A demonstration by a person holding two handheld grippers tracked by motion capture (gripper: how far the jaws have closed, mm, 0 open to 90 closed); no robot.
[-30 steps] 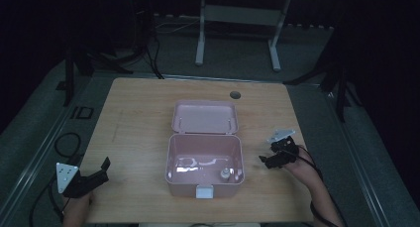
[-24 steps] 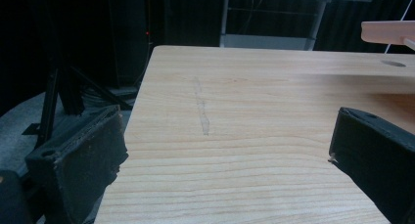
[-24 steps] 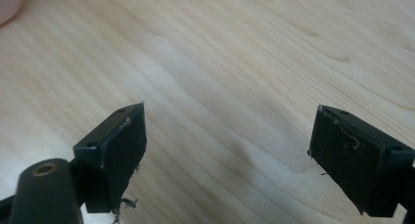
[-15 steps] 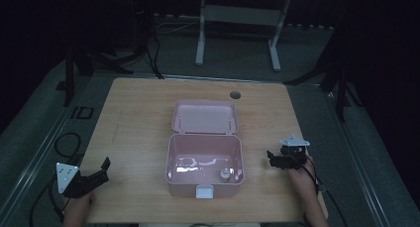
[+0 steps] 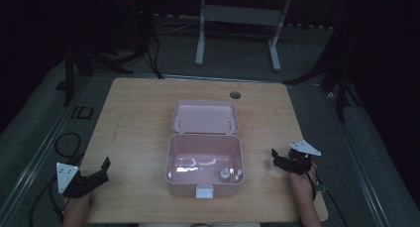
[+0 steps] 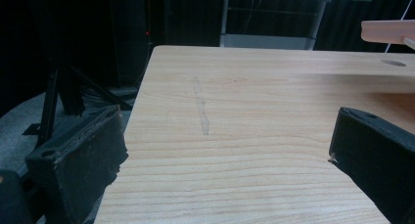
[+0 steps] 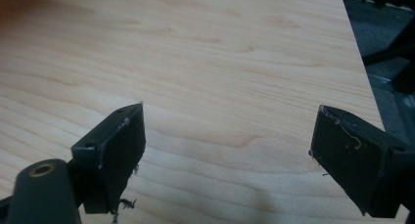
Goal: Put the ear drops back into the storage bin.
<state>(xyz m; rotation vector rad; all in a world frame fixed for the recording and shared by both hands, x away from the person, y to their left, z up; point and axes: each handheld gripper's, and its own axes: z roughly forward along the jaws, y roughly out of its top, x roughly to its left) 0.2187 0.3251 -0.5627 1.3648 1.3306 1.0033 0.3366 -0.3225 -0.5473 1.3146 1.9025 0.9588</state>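
A pink box (image 5: 204, 160) stands open in the middle of the wooden table (image 5: 138, 118), its lid (image 5: 205, 117) lying back flat behind it. Inside the box lie a small pale bottle-like item (image 5: 225, 175) and something glossy (image 5: 190, 165). My left gripper (image 5: 99, 171) rests at the table's front left corner, open, nothing between its jaws. My right gripper (image 5: 278, 160) sits to the right of the box, open and empty, a hand behind it. The left gripper view has its wide jaws over bare wood (image 6: 230, 136) with the lid's edge (image 6: 389, 31) far right. The right gripper view has spread jaws above bare table (image 7: 225, 87).
A round cable hole (image 5: 235, 94) lies at the table's back edge. A white desk frame (image 5: 237, 19) stands behind on the dark floor. Cables (image 5: 64, 142) trail on the floor left of the table. A faint scuff line (image 6: 200, 106) marks the wood ahead of the left gripper.
My right gripper has drawn back from the box, moving right and toward the front edge. The left gripper and the box have stayed put.
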